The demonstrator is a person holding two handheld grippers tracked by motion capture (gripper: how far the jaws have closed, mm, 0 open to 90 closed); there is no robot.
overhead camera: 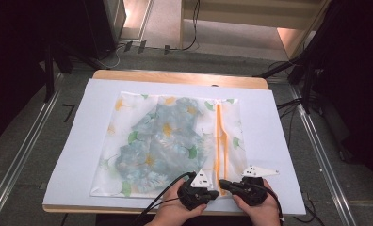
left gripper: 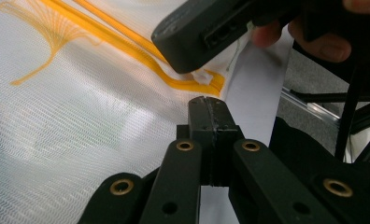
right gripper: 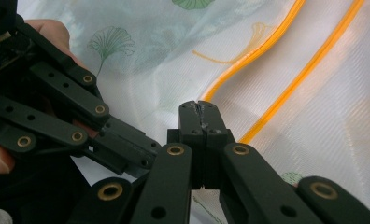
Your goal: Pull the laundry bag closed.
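A white mesh bag (overhead camera: 128, 174) printed with ginkgo leaves lies flat on the white sheet (overhead camera: 269, 141), a blue flowered garment (overhead camera: 161, 136) inside it. Its orange zipper (overhead camera: 221, 136) runs from the far edge to the near edge. Both grippers meet at the zipper's near end. My left gripper (overhead camera: 216, 192) (left gripper: 210, 100) has its jaws shut on the bag's edge just short of the zipper (left gripper: 127, 44). My right gripper (overhead camera: 223, 183) (right gripper: 202, 105) is shut at the zipper's end (right gripper: 286, 70), and its tip (left gripper: 195, 74) presses on a small white tab (left gripper: 203, 77).
The sheet covers a wooden table (overhead camera: 175, 76) whose near edge is right under my hands. Metal floor rails (overhead camera: 20, 155) run along both sides. Dark stand legs (overhead camera: 307, 66) and cables stand beyond the far right corner.
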